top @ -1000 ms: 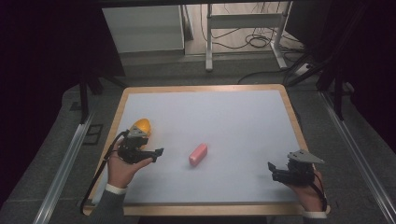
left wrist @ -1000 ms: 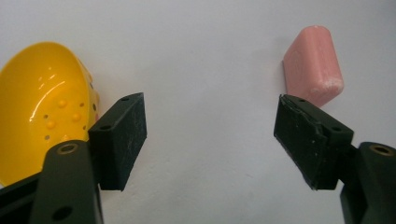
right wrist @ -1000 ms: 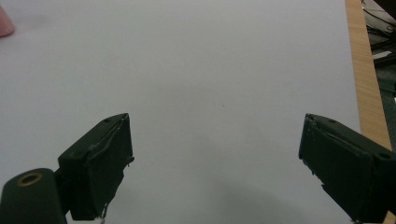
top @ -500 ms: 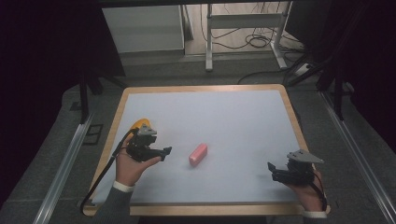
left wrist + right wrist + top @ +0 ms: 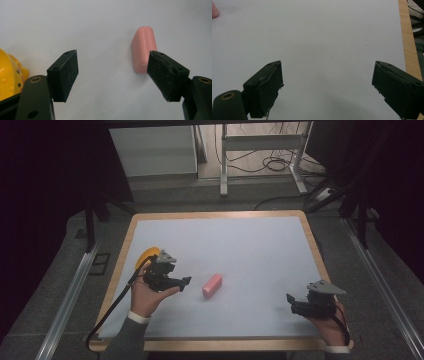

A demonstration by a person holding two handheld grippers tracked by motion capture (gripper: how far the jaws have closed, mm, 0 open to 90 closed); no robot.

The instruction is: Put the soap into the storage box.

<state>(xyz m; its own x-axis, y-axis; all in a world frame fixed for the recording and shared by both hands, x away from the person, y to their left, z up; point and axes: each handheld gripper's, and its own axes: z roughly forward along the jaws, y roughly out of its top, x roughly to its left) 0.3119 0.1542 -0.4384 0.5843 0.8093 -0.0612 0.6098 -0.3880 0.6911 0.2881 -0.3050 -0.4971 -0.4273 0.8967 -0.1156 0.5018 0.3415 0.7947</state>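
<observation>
Pink rounded plastic block [image 5: 144, 48] just ahead-right of left gripper [image 5: 112, 75], long axis along jaws; both grippers gaping, empty.

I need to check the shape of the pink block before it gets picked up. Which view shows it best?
The left gripper view: the pink block is near and sharp, lying ahead between the open jaws of the left hand-held gripper. The high view shows it small on the white table. The right gripper view catches just a corner.
</observation>
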